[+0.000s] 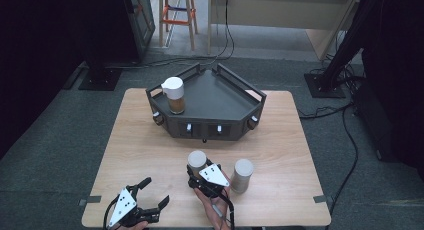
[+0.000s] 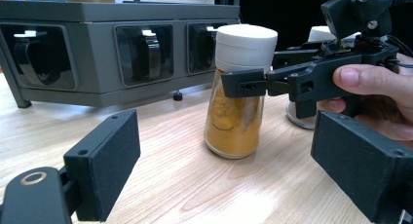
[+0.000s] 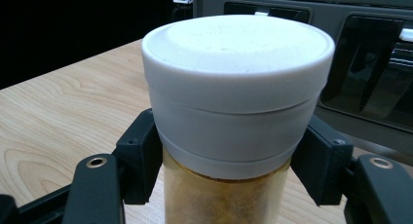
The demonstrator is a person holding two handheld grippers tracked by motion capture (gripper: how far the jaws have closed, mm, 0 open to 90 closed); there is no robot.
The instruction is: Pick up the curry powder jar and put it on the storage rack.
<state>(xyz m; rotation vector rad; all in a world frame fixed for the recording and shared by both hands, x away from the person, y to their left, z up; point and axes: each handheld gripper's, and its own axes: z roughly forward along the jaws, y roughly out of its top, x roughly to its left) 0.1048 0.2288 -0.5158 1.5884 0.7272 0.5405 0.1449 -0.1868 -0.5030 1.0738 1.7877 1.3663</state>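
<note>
Near the front of the wooden surface (image 1: 140,140), the right gripper (image 1: 200,176) has its fingers (image 3: 139,156) clamped just below the white cap of a glass spice jar (image 2: 236,95) of orange-yellow powder. The jar stands upright on the surface; a second capped jar (image 1: 242,175) stands just beside it. Judged step: grasp made, lift pending, probably toward the grey angular rack (image 1: 220,97), where a similar jar (image 1: 174,95) stands. The left gripper (image 1: 150,196) rests nearby, fingers wide and empty.

A lab or workshop: black curtains (image 1: 45,30), floor cables (image 1: 345,155), a wooden ladder (image 1: 177,15).
</note>
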